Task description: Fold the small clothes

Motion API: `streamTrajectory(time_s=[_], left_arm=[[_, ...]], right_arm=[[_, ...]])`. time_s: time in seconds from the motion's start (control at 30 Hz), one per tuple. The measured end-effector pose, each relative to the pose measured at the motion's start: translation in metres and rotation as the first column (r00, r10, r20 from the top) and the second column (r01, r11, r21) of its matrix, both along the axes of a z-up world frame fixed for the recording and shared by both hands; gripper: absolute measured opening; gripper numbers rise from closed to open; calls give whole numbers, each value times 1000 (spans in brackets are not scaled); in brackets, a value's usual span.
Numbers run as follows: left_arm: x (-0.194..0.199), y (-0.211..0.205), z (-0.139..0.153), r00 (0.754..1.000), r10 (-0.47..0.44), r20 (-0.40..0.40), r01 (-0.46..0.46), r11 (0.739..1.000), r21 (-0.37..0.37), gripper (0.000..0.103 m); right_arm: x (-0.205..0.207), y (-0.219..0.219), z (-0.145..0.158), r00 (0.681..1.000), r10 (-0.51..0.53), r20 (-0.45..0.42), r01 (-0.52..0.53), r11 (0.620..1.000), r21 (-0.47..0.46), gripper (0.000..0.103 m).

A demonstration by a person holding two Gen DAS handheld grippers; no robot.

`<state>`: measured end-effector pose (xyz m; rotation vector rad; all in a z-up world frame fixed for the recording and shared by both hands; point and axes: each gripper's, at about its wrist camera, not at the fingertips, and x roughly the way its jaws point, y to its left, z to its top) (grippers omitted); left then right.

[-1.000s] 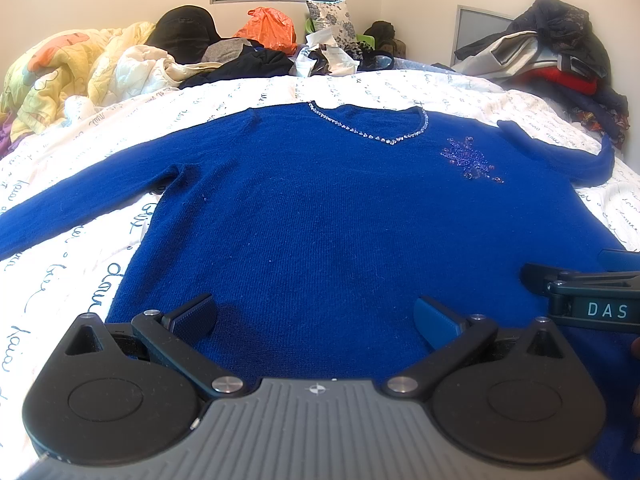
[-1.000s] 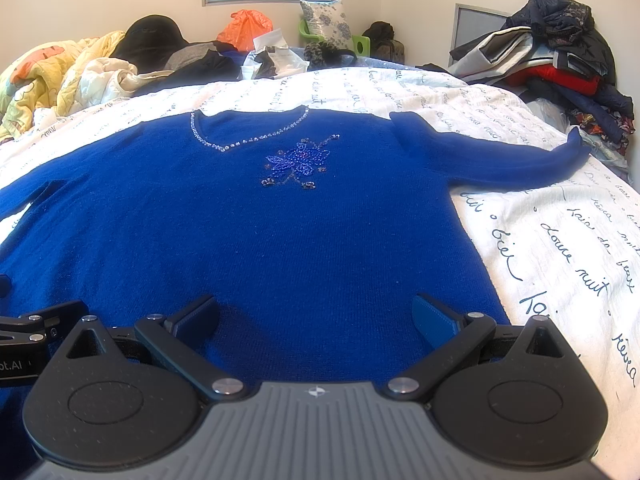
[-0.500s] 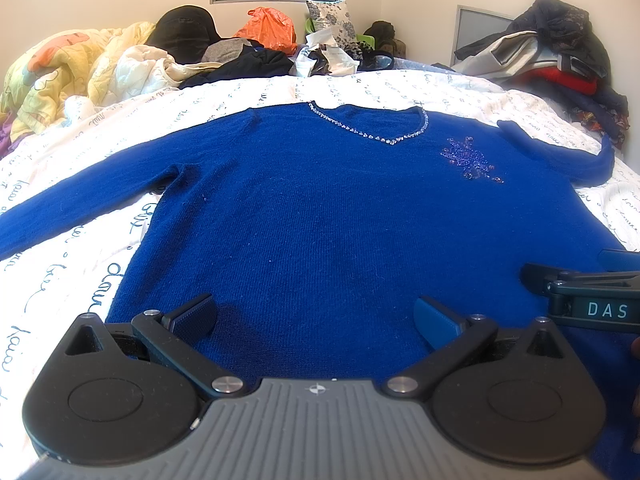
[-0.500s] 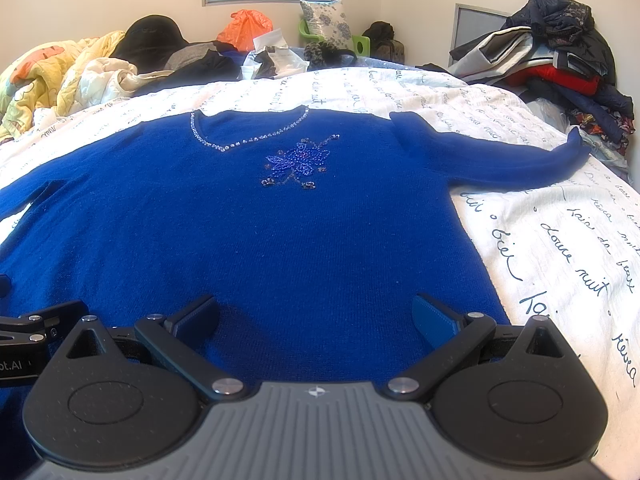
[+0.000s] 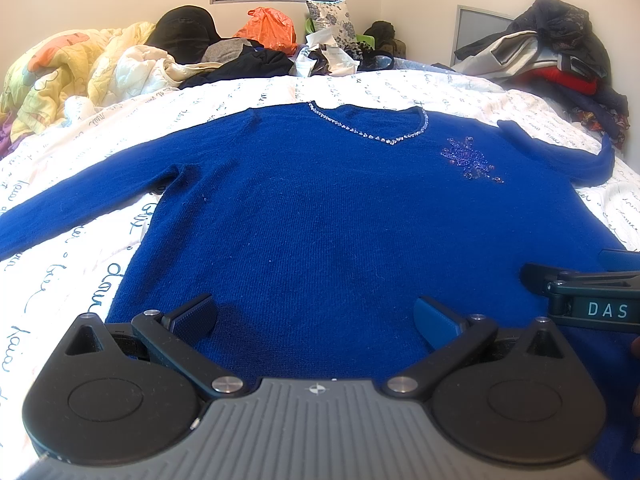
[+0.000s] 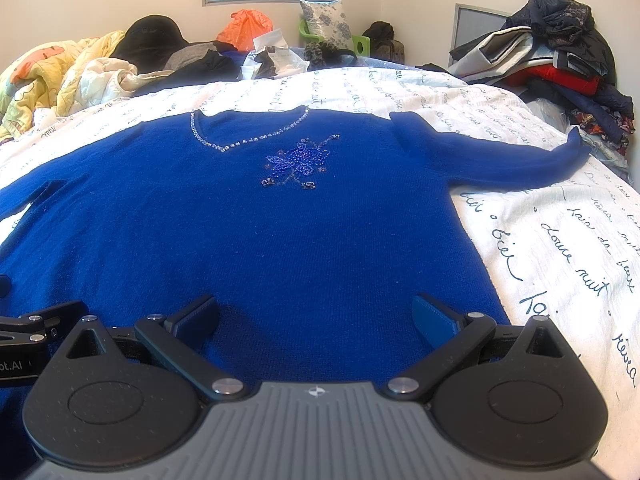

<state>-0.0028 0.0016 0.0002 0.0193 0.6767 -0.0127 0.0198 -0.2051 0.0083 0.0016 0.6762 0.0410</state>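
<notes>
1. Lying flat and face up on the white bedsheet (image 5: 100, 248) with blue script lettering is a royal-blue knitted sweater (image 5: 320, 216), both sleeves spread out to the sides
2. A row of clear beads (image 6: 248, 140) trims its V-neck, and a beaded flower motif (image 6: 298, 162) sits just below the neckline
3. The left gripper (image 5: 316, 316) hovers over the sweater's hem area, its jaws spread wide with nothing between them
4. The right gripper (image 6: 316, 314) is just beside it over the same hem edge, jaws likewise wide and holding nothing
5. In the left wrist view the right gripper's side shows at the right edge; whether either gripper's pads touch the knit cannot be told
6. Beyond the sweater lie a yellow floral quilt (image 5: 52, 76), an orange plastic bag (image 6: 244, 34) and a floral pillow (image 6: 326, 20), with a heap of dark clothes (image 6: 560, 44) at the right wall
</notes>
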Motion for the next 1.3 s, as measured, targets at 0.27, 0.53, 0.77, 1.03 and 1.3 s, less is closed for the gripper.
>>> streamTrajectory(time_s=[0.27,0.53,0.77,1.03,1.3], left_arm=[[8,0,2,1000,5,-15,-5,1000,0,103],[26,1,3,1000,13,-20,-13,1000,4,103],[24,3,1,1000,12,-1,-12,1000,-5,103],[23,3,1,1000,12,-1,-12,1000,-5,103],[23,3,1,1000,12,-1,-12,1000,-4,103]], right_arm=[[0,0,0,1000,1,-1,-1,1000,1,103],[31,-56,50,989,69,133,-82,993,90,103],[125,-250,65,959,-251,128,177,889,421,103],[213,-417,31,824,-557,-102,516,664,541,93],[242,-441,13,806,-586,-80,522,639,565,91]])
